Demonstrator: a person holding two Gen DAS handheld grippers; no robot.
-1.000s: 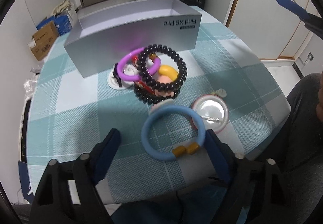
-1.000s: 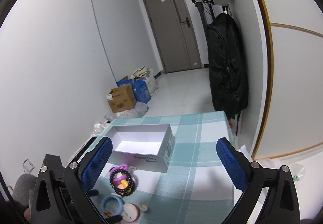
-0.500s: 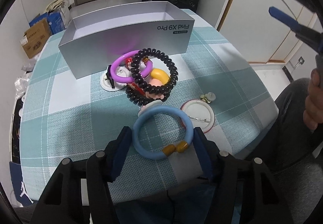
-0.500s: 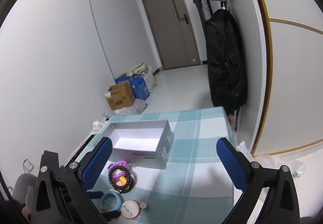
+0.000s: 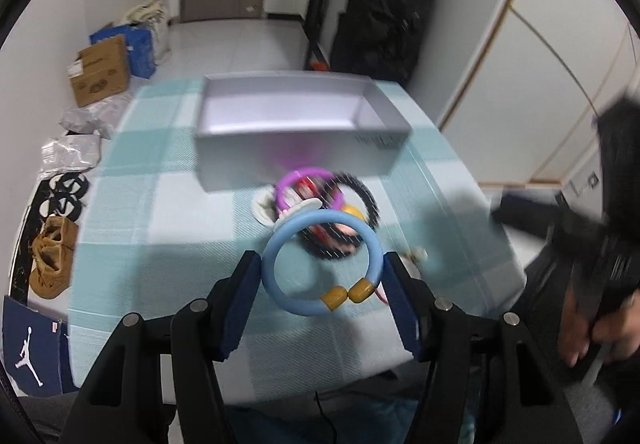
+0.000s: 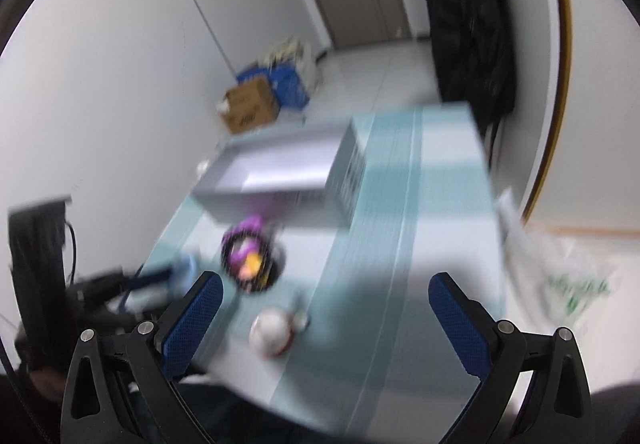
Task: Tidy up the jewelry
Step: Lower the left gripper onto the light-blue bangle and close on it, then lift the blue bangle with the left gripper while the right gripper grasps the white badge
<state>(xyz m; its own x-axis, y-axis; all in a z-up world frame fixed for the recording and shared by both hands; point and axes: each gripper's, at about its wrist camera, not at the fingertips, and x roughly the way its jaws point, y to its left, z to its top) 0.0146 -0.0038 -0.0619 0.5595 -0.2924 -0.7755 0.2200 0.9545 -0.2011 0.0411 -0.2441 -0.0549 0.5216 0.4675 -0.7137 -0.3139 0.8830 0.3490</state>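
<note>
Table covered by a teal-and-white checked cloth. Resting on it — toward the far edge — an open silver box, its cavity bare. Just in front of the box lies a jewelry cluster: a purple ring and a black beaded bracelet over a white disc and small red and yellow pieces, blurred. Nearer the front edge — a round white badge with a small pale trinket beside it.
</note>
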